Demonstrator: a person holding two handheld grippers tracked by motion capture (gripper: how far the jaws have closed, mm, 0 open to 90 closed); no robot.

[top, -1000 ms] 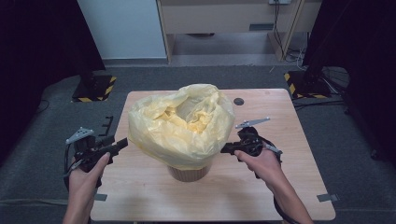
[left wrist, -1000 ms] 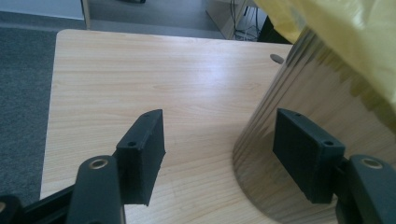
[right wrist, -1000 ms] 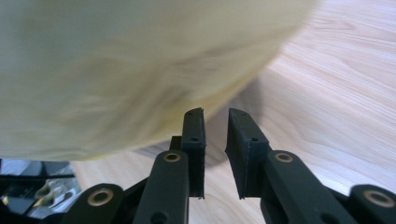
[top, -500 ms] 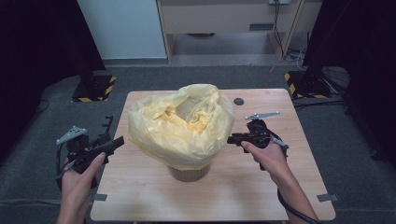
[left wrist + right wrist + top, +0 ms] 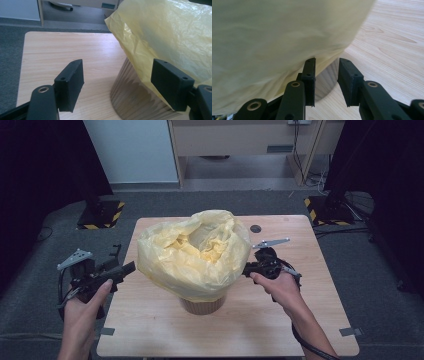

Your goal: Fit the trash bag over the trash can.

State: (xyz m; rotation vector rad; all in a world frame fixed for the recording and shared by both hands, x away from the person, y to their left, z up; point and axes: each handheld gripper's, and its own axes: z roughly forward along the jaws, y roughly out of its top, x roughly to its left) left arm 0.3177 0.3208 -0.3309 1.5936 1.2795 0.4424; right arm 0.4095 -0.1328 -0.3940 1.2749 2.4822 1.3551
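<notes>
A crumpled yellow plastic bag [image 5: 195, 255] is draped over a round ribbed bin [image 5: 202, 306] in the middle of the wooden table [image 5: 300, 320]. Off the table's left edge, my left gripper [image 5: 124, 258] points at the bag. Its jaws have just been opening and stand wide with nothing between them [image 5: 117, 80]; the bag's edge [image 5: 170, 37] and the bin [image 5: 135, 100] lie just beyond. My right gripper [image 5: 246, 267] is at the bag's right side. Its jaws have just been closing, and a narrow empty gap is left [image 5: 327, 75] below the bag's hem [image 5: 274, 32].
A small dark round hole [image 5: 256, 228] marks the table's far right part. Black stand bases with yellow stripes [image 5: 102, 215] [image 5: 325, 210] sit on the grey floor beyond both far corners. A cabinet [image 5: 240, 140] stands behind.
My left gripper has risen a little and its jaws stand wider. The right gripper shifted slightly along the bag's right side. The bag and bin have kept their place.
</notes>
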